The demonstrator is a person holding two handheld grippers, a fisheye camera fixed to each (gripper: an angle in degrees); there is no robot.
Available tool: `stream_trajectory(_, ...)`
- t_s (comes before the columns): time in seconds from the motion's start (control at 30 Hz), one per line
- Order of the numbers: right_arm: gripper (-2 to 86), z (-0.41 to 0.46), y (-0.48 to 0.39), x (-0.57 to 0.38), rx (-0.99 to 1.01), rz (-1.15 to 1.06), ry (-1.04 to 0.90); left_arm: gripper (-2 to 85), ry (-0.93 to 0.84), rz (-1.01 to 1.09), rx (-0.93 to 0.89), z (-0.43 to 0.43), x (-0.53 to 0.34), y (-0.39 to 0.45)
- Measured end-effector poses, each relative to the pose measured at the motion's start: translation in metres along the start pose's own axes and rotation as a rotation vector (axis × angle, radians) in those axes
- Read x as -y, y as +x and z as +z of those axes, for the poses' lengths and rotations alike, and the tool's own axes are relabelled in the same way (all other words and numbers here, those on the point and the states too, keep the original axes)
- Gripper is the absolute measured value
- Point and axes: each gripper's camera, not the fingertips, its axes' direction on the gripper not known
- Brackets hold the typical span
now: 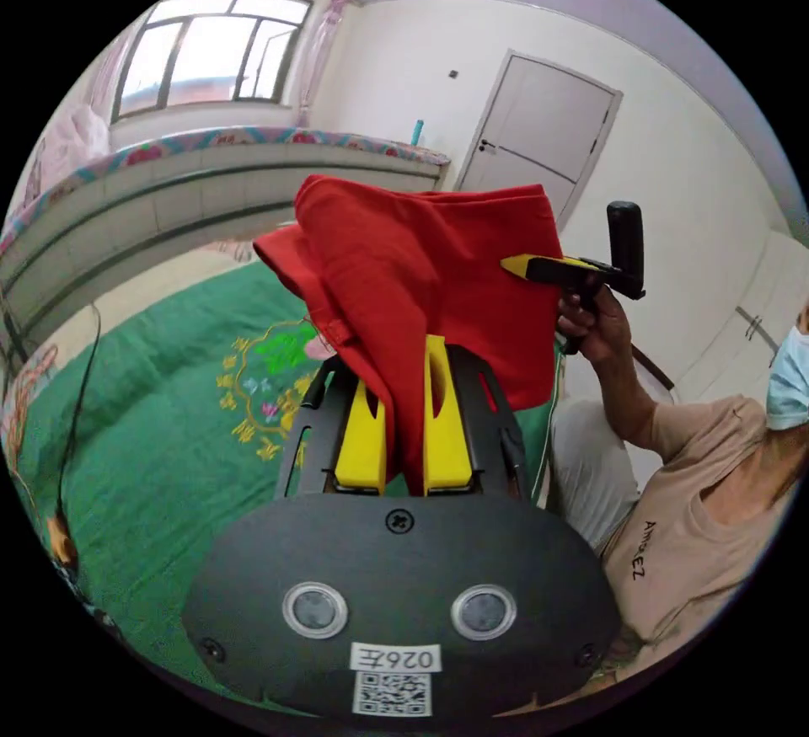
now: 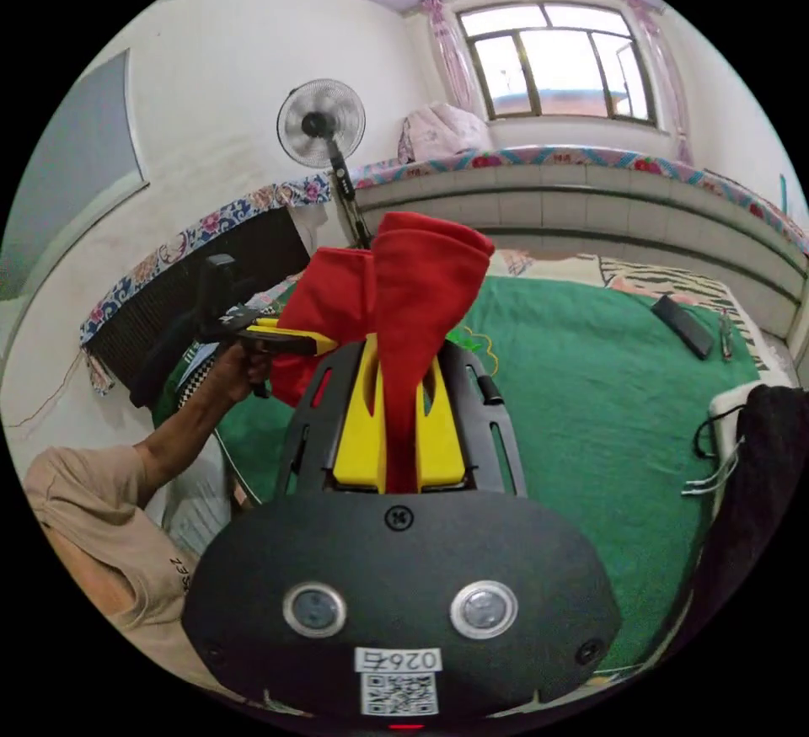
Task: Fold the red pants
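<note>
Red pants (image 1: 421, 265) hang in the air above a green bed (image 1: 168, 434), held up between two grippers. The left gripper (image 1: 403, 400) and right gripper (image 2: 403, 400) each have jaws pinching the cloth.

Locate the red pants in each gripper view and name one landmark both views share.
Left gripper view: red pants centre, held up, clamped in the left gripper.
Right gripper view: centre, bunched above the right gripper, which clamps them.
Shared landmark: the window above the green bedspread.
</note>
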Motion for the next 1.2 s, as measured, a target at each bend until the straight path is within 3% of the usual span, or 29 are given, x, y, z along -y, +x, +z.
stream_trajectory(0.23,0.7,-0.168,0.073,-0.078,-0.32,0.197,0.233,6.8,-0.065,0.389,-0.2,0.152,0.153,0.174)
stream_trajectory(0.37,2.0,-0.233,0.147,-0.146,-0.478,0.474,0.367,7.4,-0.159,0.547,-0.299,0.287,0.216,0.27)
stream_trajectory(0.47,4.9,-0.238,0.208,-0.198,-0.697,0.751,0.243,6.4,-0.416,0.482,-0.227,0.393,0.227,0.294)
stream_trajectory(0.5,5.6,-0.238,0.216,-0.219,-0.753,0.813,0.201,6.1,-0.431,0.449,-0.173,0.405,0.225,0.295)
stream_trajectory(0.63,5.4,-0.25,0.172,-0.268,-0.74,0.724,0.412,3.6,-0.193,0.447,-0.121,0.393,0.183,0.307)
stream_trajectory(0.77,1.4,-0.23,0.088,-0.258,-0.964,0.436,0.504,-0.5,0.109,0.59,-0.09,0.357,0.113,0.349)
stream_trajectory(0.87,-0.5,-0.185,0.066,-0.231,-0.92,0.215,0.36,-0.7,0.139,0.689,0.04,0.374,0.074,0.389)
stream_trajectory(0.93,-0.7,-0.148,0.075,-0.221,-0.89,0.194,0.149,-0.7,0.051,0.744,0.244,0.406,0.059,0.404)
stream_trajectory(1.0,-0.9,-0.099,0.09,-0.233,-0.888,0.218,-0.146,-0.8,0.008,0.814,0.315,0.43,0.042,0.405)
stream_trajectory(1.2,-0.9,-0.088,0.038,-0.265,-0.906,0.195,0.056,-0.8,-0.043,0.673,0.204,0.391,0.004,0.389)
